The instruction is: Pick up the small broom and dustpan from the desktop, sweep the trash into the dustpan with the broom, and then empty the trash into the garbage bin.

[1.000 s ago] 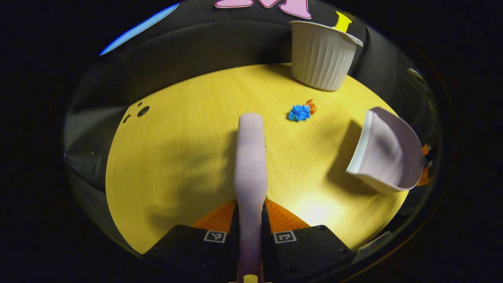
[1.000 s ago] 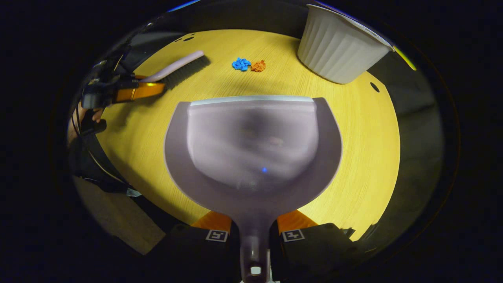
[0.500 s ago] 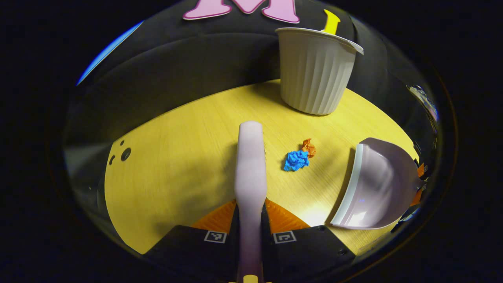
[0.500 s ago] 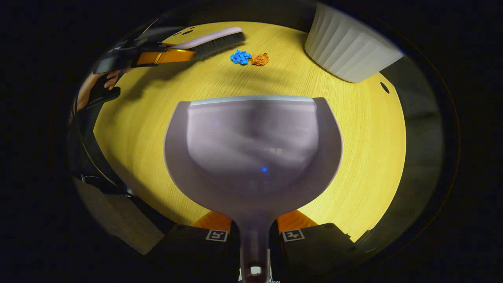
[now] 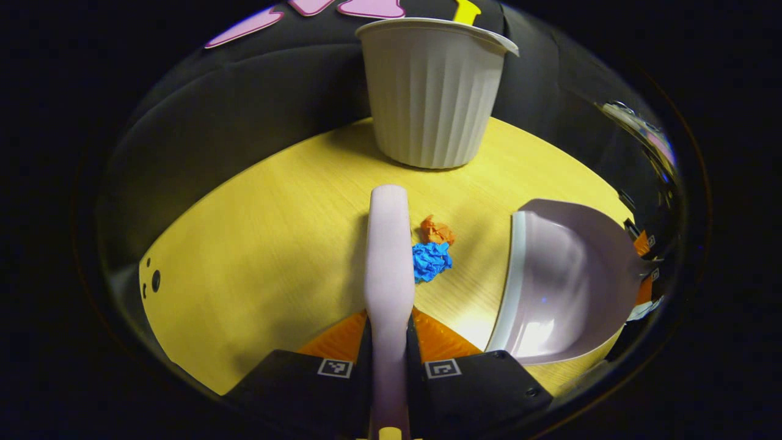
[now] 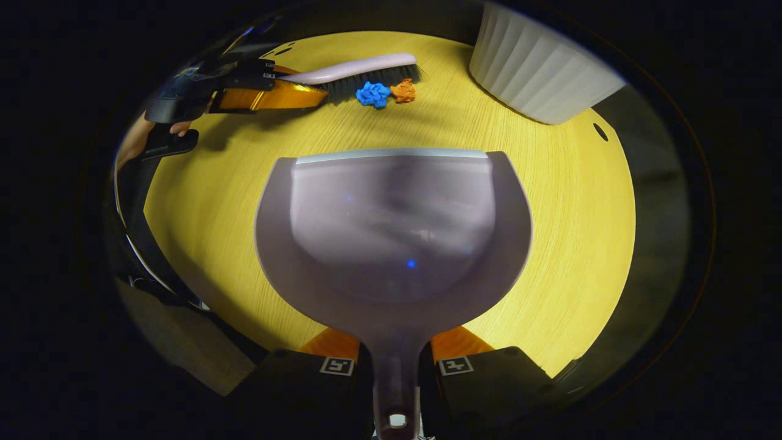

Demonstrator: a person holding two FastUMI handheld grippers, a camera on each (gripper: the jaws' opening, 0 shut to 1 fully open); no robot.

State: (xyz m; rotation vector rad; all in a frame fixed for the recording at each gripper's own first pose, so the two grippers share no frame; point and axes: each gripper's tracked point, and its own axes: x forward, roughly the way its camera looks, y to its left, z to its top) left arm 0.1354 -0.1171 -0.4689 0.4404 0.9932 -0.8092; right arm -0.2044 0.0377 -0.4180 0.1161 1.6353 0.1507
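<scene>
My left gripper (image 5: 388,333) is shut on the handle of the small pale lilac broom (image 5: 388,256), which points forward over the yellow desktop (image 5: 263,244). In the right gripper view the broom (image 6: 360,67) has its dark bristles right behind the trash. A blue paper wad (image 5: 431,261) and an orange paper wad (image 5: 436,231) lie just right of the broom head. My right gripper (image 6: 396,354) is shut on the handle of the lilac dustpan (image 6: 394,238), whose open lip faces the blue wad (image 6: 372,95) and the orange wad (image 6: 403,90). The dustpan (image 5: 562,281) sits to the right of the trash.
A white ribbed garbage bin (image 5: 431,91) stands at the far edge of the desktop, beyond the trash; in the right gripper view the bin (image 6: 537,73) is at the upper right. A hand (image 6: 146,131) holds the left gripper. Small holes (image 5: 153,281) mark the desktop's left corner.
The broom has moved up to the two wads, its bristles now beside them. The dustpan has come closer to the trash from the other side. The bin looms nearer in the left gripper view.
</scene>
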